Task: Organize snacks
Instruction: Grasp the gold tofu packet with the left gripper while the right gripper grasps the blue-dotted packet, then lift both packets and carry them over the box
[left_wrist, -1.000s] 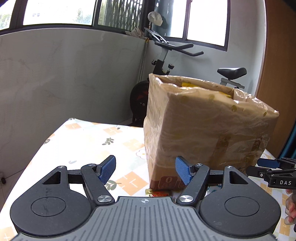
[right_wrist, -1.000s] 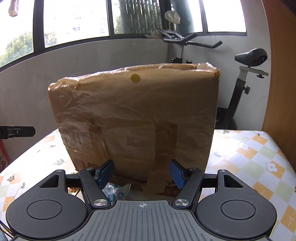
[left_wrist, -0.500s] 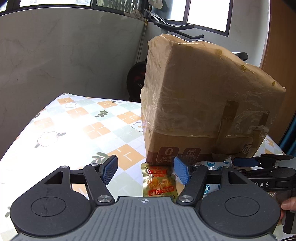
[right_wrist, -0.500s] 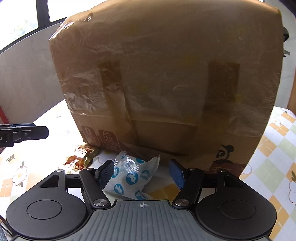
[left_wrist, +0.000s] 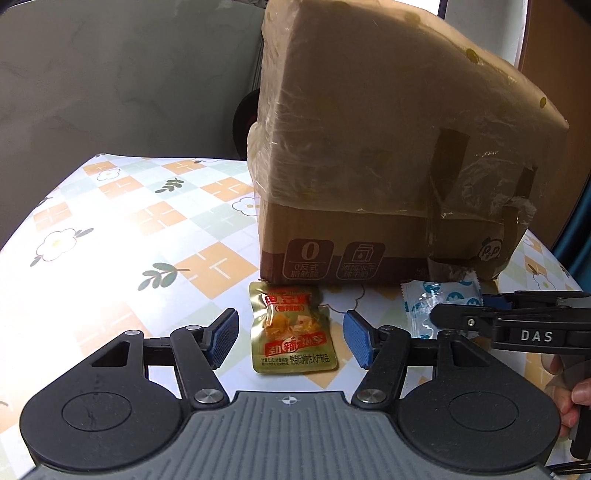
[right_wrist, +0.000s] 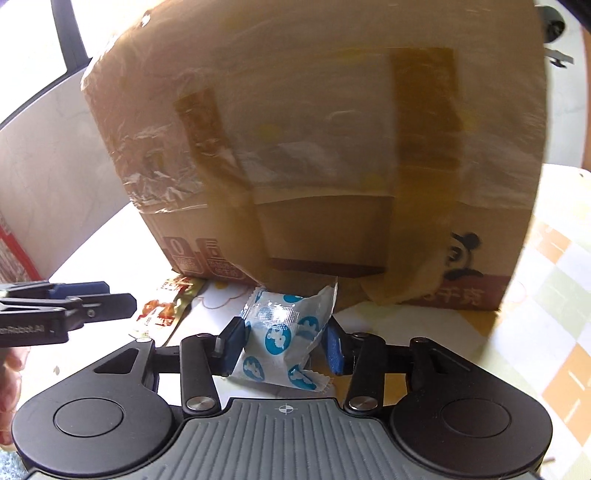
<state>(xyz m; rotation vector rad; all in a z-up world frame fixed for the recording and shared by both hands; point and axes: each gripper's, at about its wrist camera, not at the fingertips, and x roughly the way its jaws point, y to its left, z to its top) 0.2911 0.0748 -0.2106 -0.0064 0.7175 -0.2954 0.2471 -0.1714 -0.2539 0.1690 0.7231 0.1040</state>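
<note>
Jaws of the right gripper (right_wrist: 282, 345) have just been closing and are clamped on a white, blue-dotted candy packet (right_wrist: 286, 334), whose long axis is seen slanting away toward the taped cardboard box (right_wrist: 314, 147). Jaws of the left gripper (left_wrist: 290, 338), just narrowed, are held apart around a gold snack sachet (left_wrist: 291, 328) lying flat on the surface (left_wrist: 122, 236), lengthwise between them, untouched.

Left gripper (left_wrist: 290, 338) sits low over the floral tablecloth (left_wrist: 122, 236), jaws just closing, pads either side of a gold snack packet (left_wrist: 291, 328) but clear of it. Taped cardboard box (left_wrist: 388, 155) stands at twelve o'clock, just beyond the packet. At three o'clock, the right gripper (left_wrist: 480, 306) overlaps a white-and-blue packet (left_wrist: 428, 299).
</note>
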